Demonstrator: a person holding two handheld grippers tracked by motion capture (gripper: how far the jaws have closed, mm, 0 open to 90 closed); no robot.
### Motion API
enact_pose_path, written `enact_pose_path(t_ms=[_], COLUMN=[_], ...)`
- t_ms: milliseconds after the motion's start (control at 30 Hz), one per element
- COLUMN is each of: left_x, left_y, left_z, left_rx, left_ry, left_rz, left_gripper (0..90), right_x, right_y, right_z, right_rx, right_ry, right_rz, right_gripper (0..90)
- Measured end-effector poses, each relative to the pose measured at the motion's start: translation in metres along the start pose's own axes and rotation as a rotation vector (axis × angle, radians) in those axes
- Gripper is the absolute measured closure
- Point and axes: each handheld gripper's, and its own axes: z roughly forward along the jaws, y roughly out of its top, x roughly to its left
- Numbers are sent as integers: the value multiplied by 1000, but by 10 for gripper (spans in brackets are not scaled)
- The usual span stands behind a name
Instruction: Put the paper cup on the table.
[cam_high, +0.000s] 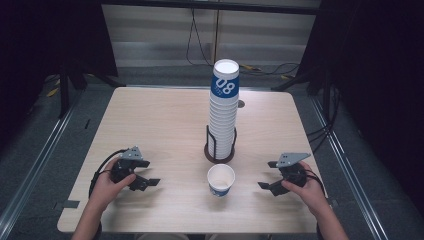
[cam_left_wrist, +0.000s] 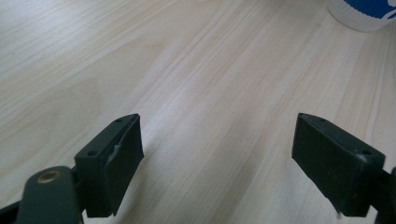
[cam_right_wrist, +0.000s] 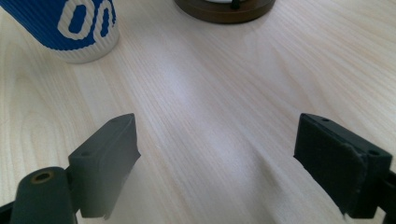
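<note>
One white paper cup with a blue band (cam_high: 221, 180) is seen upright at lower centre, just below the tall stack of like cups (cam_high: 224, 107) in a dark wire holder (cam_high: 219, 150). Left gripper (cam_high: 145, 176) and right gripper (cam_high: 267, 176) are held released either side, unobstructed, on the pale wooden table (cam_high: 165, 125).

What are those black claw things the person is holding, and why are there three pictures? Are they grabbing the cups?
Those claws are hand-held grippers, like big tweezers. The high view looks down from above: the left gripper and right gripper rest low over the wooden table. The other two pictures come from little cameras riding on each gripper, looking along its black jaws. Between the grippers stands a single paper cup, white and blue. Behind it a tall stack of cups sits in a dark holder. Both grippers are open and holding nothing.
</note>
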Motion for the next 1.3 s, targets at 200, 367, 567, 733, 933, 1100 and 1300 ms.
enact_pose_path(t_ms=[200, 367, 567, 733, 933, 1100, 1300], left_x=[6, 11, 16, 18, 20, 21, 23], left_y=[-6, -10, -16, -20, -23, -25, -28], left_z=[-5, -9, -12, -12, -13, -15, -16], left_rx=[0, 1, 14, 38, 30, 32, 34], left_ry=[13, 23, 45, 58, 66, 76, 112], left_rz=[-9, -14, -20, -16, -12, -3, 56], left_gripper=[163, 163, 163, 163, 163, 163, 161], right_x=[-4, -7, -10, -12, -14, -16, -17], right_y=[-6, -9, -12, -16, -20, -23, -24], right_z=[0, -1, -1, 0, -1, 0, 2], right_rx=[2, -1, 8, 15, 18, 27, 36], right_ry=[-18, -25, -43, -60, -76, -87, -94], right_rz=[12, 26, 22, 21, 24, 15, 12], right_gripper=[129, 129, 129, 130, 129, 130, 129])
